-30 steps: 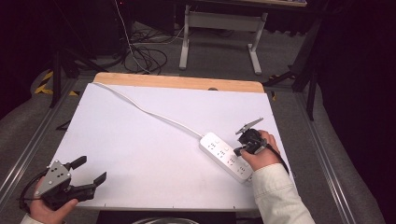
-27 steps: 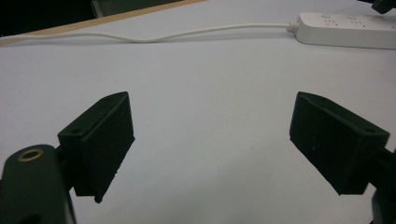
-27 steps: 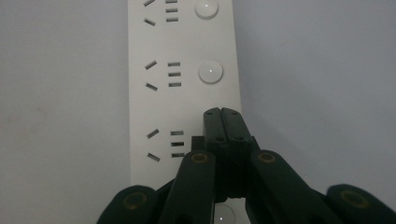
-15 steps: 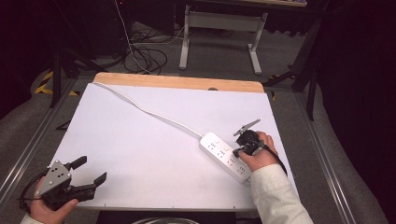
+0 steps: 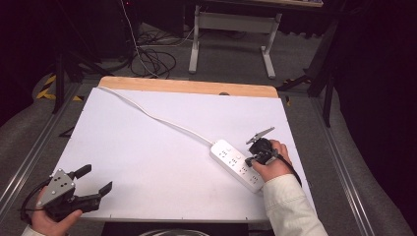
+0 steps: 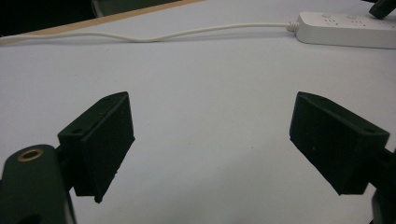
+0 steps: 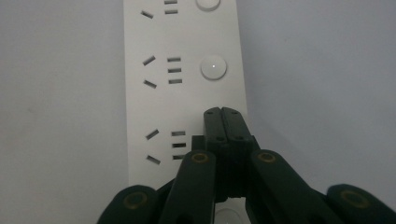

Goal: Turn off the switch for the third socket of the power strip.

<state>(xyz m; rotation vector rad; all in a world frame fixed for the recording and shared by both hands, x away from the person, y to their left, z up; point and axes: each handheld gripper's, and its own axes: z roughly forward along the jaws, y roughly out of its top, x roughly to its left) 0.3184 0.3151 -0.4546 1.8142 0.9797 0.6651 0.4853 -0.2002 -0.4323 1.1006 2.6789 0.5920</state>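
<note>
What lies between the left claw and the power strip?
Nothing: in the high view the white tabletop is bare between the left claw and the power strip. The left gripper view shows the same, with the cord running farther back.

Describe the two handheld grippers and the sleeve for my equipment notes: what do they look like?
Both are black two-jaw tools. The left gripper has blocky, wedge-shaped pads, a grey three-cornered plate with small holes on top and a black cable trailing behind. The right gripper has slim flat jaws, brass-coloured rivets on its linkage arms and the same kind of plate. The right forearm wears a cream sleeve.
</note>
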